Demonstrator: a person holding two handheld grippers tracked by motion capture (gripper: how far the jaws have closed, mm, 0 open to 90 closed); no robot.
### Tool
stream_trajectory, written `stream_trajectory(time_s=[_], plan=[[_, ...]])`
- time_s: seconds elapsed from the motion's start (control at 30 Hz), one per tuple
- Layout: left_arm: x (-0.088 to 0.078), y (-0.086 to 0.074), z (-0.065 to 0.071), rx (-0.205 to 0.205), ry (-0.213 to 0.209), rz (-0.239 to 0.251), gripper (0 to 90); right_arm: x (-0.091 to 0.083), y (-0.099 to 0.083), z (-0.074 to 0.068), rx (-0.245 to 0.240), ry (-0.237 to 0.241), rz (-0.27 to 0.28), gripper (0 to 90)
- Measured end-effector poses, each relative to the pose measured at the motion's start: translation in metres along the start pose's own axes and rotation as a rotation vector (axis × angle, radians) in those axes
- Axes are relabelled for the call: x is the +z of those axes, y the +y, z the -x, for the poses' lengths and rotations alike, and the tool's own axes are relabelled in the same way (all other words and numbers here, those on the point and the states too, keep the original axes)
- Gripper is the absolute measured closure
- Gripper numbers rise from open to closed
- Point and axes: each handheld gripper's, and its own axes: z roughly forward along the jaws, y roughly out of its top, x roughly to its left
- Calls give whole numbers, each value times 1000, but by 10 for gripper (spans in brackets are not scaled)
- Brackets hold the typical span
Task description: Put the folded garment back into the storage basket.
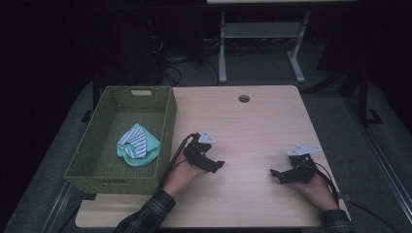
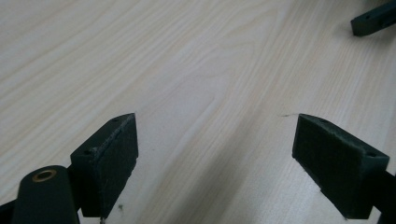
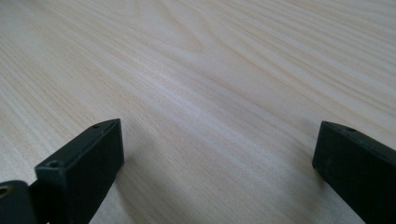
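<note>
Both hands are rested low on the table point(image 1: 252, 121), left gripper point(image 1: 214, 166) and right gripper point(image 1: 277, 174) spread wide, nothing held. Folded cloth point(image 1: 137, 144) is seen inside the basket point(image 1: 167, 121); the stowing step looks done, so withdrawal is likely called for next.

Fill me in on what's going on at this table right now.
A person sits at a wooden table with a two-jaw gripper in each hand. The left gripper and the right gripper both rest low over the bare tabletop with jaws spread wide and nothing between them. At the table's left edge stands a green woven basket, and inside it lies a bundled cloth, teal with a striped piece. Neither gripper touches the basket or the cloth.
</note>
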Motion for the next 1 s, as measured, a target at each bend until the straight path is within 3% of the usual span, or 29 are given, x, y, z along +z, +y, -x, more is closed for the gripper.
stream_trajectory(time_s=[0.33, 0.47, 0.6, 1.0], plan=[[20, -16, 1, 17, 9, -49, 137, 0, 0, 0, 0, 0, 0, 17], [22, -21, 4, 39, 42, -18, 132, 0, 0, 0, 0, 1, 0, 17], [23, -28, 4, 39, 37, 48, 125, 0, 0, 0, 0, 1, 0, 17], [23, -28, 4, 39, 37, 47, 126, 0, 0, 0, -1, 1, 0, 17]])
